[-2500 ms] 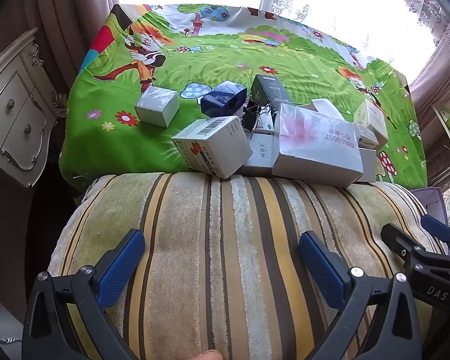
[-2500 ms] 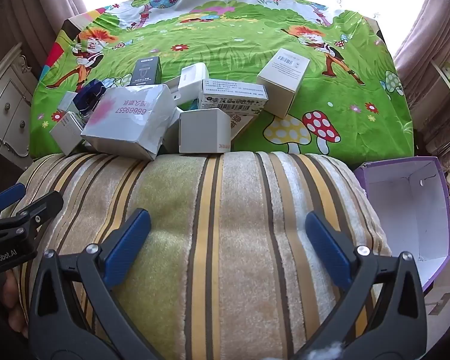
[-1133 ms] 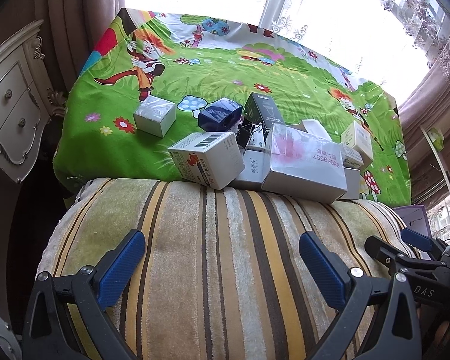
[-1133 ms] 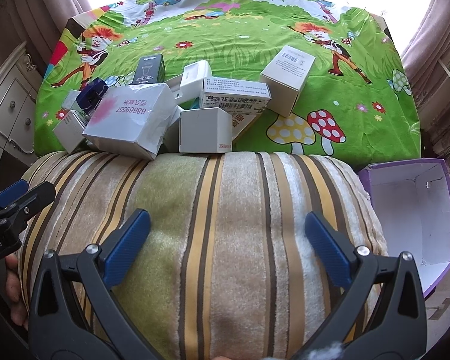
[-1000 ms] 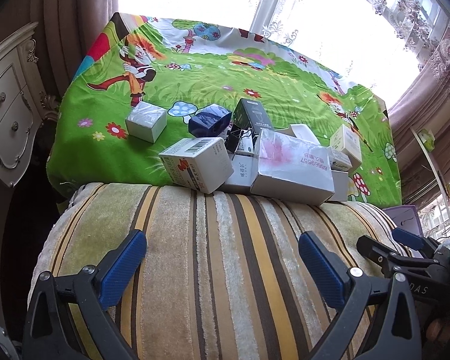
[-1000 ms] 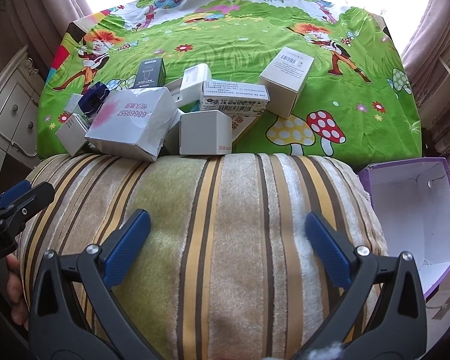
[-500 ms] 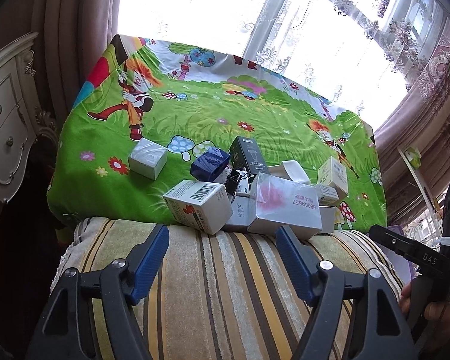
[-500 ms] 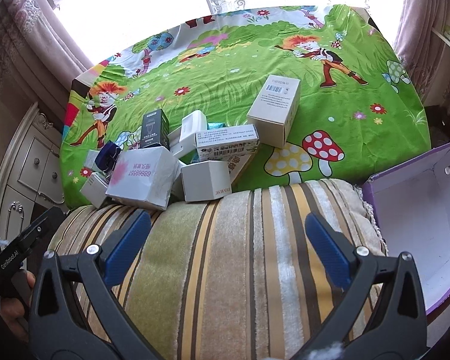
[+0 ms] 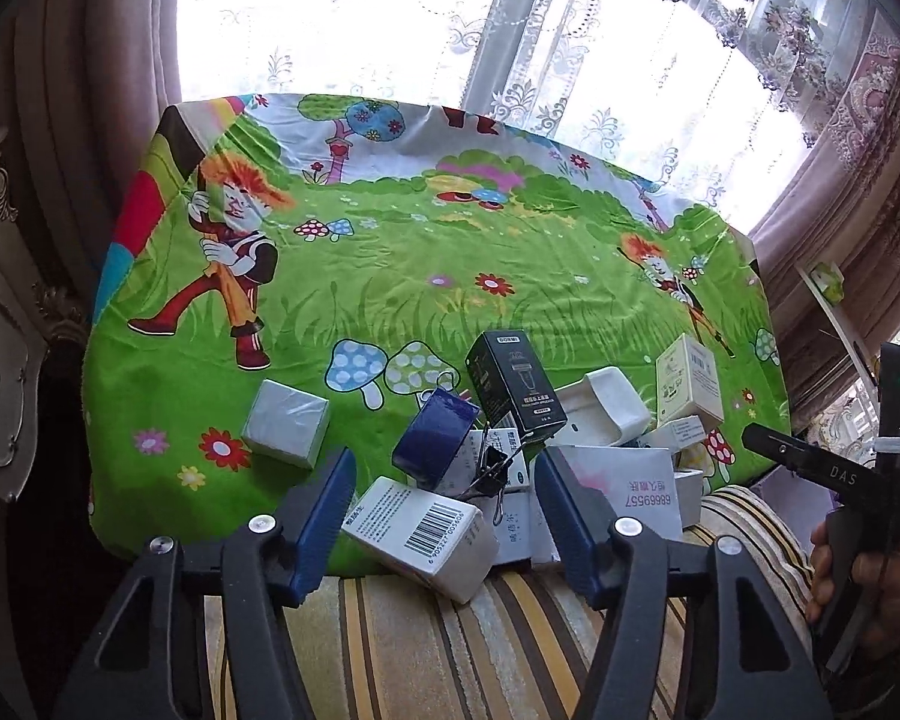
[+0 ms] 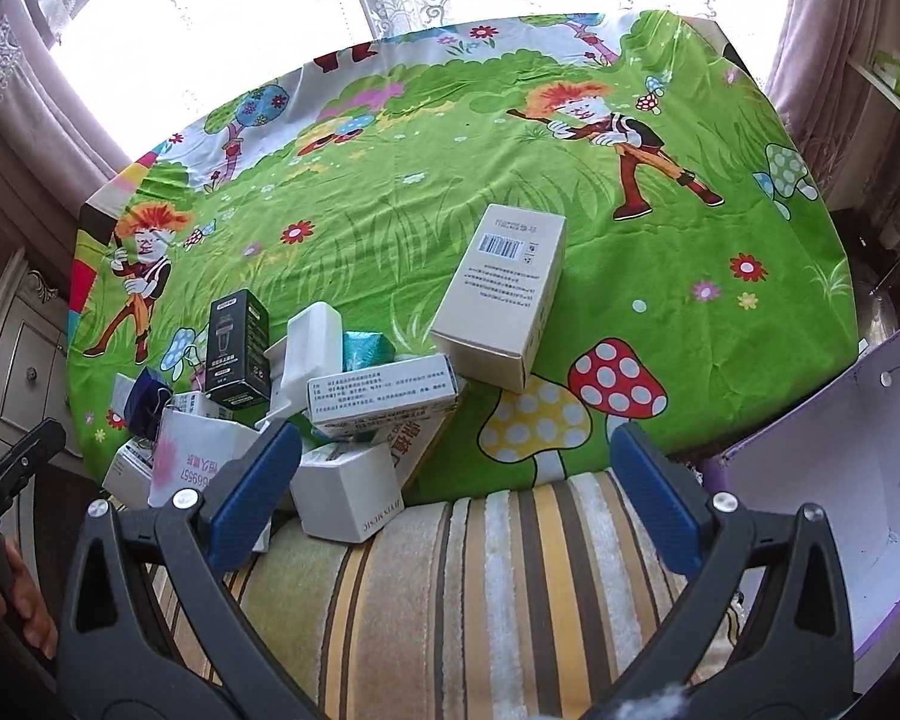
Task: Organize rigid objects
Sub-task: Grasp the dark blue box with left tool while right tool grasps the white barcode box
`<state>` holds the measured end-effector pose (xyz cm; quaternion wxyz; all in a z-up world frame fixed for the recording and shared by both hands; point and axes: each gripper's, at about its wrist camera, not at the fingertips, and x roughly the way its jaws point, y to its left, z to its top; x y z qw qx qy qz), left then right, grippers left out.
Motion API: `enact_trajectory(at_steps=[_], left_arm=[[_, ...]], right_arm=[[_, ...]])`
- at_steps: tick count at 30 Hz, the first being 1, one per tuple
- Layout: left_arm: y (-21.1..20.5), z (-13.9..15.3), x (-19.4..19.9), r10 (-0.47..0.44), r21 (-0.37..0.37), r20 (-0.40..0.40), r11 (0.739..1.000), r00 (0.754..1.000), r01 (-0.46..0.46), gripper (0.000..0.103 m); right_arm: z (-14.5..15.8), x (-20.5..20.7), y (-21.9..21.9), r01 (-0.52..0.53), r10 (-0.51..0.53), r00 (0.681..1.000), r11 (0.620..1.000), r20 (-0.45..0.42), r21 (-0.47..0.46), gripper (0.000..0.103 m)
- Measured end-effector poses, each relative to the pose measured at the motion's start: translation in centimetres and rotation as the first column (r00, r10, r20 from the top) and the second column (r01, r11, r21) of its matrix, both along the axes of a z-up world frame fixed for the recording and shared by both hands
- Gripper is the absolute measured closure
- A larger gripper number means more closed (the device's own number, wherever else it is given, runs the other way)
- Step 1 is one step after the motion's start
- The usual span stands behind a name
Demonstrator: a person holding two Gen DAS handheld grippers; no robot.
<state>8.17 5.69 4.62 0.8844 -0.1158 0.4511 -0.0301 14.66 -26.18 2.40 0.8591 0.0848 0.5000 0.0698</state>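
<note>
The left black two-finger gripper with blue pads (image 9: pixel 444 510) points toward twelve o'clock, its jaws parted and holding nothing. The right black gripper with blue pads (image 10: pixel 456 492) also aims at twelve o'clock, jaws spread wider and empty. A bare hand (image 9: pixel 870 588) grips the right tool's handle at four o'clock in the left view.

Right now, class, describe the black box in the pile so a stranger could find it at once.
Start at the green cartoon bedsheet and go to the heap of small boxes at its near edge. At the heap's back the black box stands tall, beside a navy blue box. It alone is black with white print; most neighbours are white.
</note>
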Motion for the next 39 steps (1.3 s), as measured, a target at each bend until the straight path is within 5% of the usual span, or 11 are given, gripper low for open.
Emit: enact_trajectory(at_steps=[16,26,28,33,39], left_arm=[[-0.1,-4.2,5.4,-0.082,-0.016,-0.124,0.997,0.989,0.080,0.051],[0.3,-5.8,6.0,-0.091,-0.069,-0.161,0.994,0.983,0.081,0.072],[0.3,-5.8,6.0,-0.089,-0.072,-0.158,0.994,0.983,0.079,0.072],[0.4,-5.8,6.0,-0.078,-0.082,-0.153,0.994,0.985,0.066,0.072],[0.8,-4.8,5.7,-0.042,-0.075,-0.127,0.997,0.991,0.033,0.073]], right_arm=[[-3.3,6.9,-0.2,0.055,-0.059,0.996,0.997,-0.071,-0.058,0.000],[-4.8,9.1,0.6,0.041,-0.050,0.995,0.993,-0.082,-0.111,0.002],[-5.1,9.5,0.6,0.044,-0.055,0.994,0.992,-0.092,-0.116,0.007],[-5.9,9.7,0.5,0.038,-0.049,0.991,0.996,-0.128,-0.085,0.042],[-4.4,9.1,0.3,0.040,-0.044,0.997,0.996,-0.056,-0.077,0.047]])
